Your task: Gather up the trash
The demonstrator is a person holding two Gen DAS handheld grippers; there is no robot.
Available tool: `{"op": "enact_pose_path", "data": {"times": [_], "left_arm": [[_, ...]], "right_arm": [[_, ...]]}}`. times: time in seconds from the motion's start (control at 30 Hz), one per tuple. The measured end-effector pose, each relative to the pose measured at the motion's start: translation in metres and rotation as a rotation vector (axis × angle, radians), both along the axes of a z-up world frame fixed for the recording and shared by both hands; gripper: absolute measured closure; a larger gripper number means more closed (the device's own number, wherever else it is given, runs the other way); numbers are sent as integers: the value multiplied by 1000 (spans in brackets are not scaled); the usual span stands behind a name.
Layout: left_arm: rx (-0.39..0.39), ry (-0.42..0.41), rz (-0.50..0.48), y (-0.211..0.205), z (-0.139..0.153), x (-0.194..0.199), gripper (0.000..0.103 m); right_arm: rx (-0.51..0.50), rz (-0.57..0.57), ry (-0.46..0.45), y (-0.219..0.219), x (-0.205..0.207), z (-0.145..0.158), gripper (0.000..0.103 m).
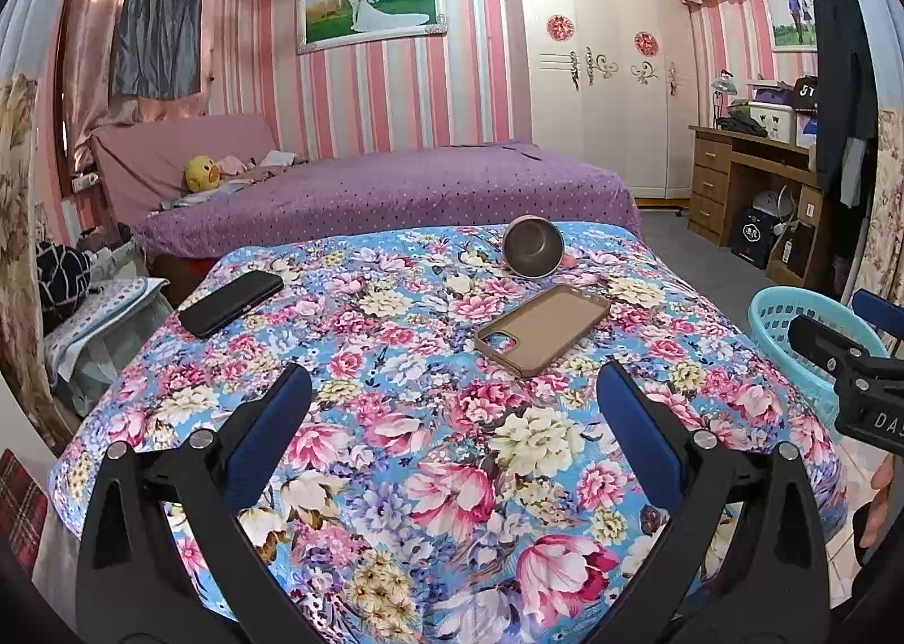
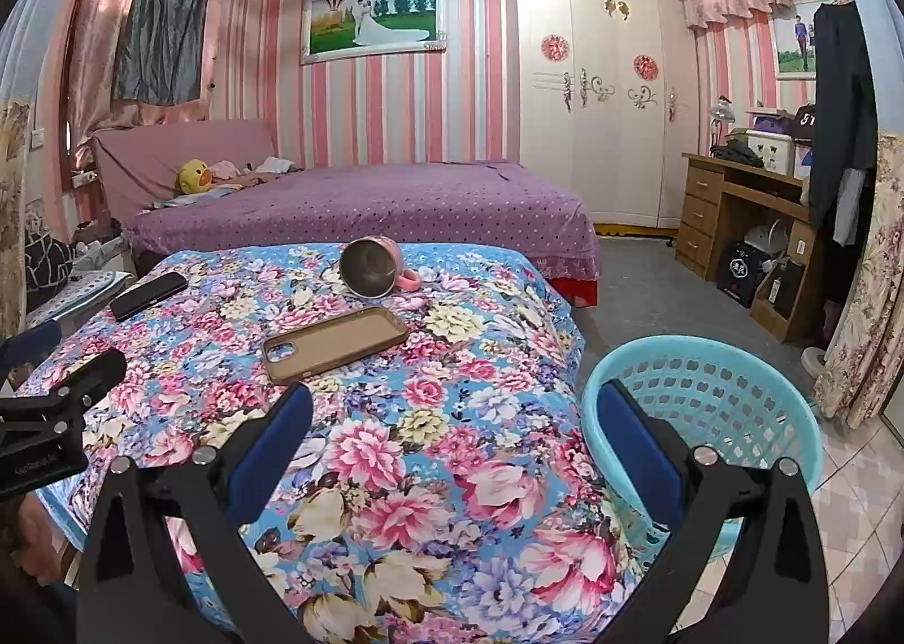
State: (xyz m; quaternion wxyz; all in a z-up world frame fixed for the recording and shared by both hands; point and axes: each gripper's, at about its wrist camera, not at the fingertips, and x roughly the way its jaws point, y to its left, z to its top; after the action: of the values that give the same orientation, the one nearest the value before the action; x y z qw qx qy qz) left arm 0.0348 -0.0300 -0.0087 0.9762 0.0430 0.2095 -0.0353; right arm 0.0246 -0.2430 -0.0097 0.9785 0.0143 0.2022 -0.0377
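A floral-covered table [image 1: 429, 452] [image 2: 429, 474] carries a brown phone case [image 1: 543, 329] [image 2: 334, 343], a black phone [image 1: 231, 303] [image 2: 148, 295] and a pink mug [image 1: 534, 247] [image 2: 373, 266] lying on its side. A turquoise plastic basket [image 2: 717, 412] [image 1: 802, 339] stands on the floor at the table's right. My left gripper [image 1: 452, 412] hovers open over the near part of the cloth, nothing between its blue pads. Over the table's right edge next to the basket my right gripper [image 2: 452, 418] is open and empty too.
Behind the table is a purple bed [image 1: 395, 192] with a yellow duck toy [image 1: 200, 174]. A white wardrobe [image 1: 610, 73] and a wooden desk [image 1: 746, 175] fill the right side. A cluttered stool [image 1: 96, 316] stands at the left. Tiled floor [image 2: 847, 503] lies by the basket.
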Motion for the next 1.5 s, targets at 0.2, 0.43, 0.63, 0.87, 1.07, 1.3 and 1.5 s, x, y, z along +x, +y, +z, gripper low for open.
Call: {"op": "enact_pose_path", "data": {"times": [0.2, 0.43, 0.63, 0.87, 1.07, 1.3, 1.5], "left_arm": [[-6, -18, 3, 0, 2, -2, 5], [1, -36, 11, -1, 3, -3, 5], [-2, -37, 13, -1, 3, -4, 5], [5, -46, 10, -6, 2, -4, 5], [2, -46, 3, -9, 3, -5, 5], [3, -43, -5, -13, 3, -5, 5], [0, -41, -8, -13, 3, -5, 5]], "right_arm": [[-16, -7, -20, 4, 0, 1, 5], [-32, -11, -34, 8, -1, 3, 5], [-36, -17, -37, 6, -3, 4, 5], [-35, -29, -41, 2, -4, 6, 5], [-44, -34, -41, 1, -4, 5, 5], [-44, -36, -42, 0, -4, 5, 5], [-45, -38, -43, -1, -4, 5, 5]]}}
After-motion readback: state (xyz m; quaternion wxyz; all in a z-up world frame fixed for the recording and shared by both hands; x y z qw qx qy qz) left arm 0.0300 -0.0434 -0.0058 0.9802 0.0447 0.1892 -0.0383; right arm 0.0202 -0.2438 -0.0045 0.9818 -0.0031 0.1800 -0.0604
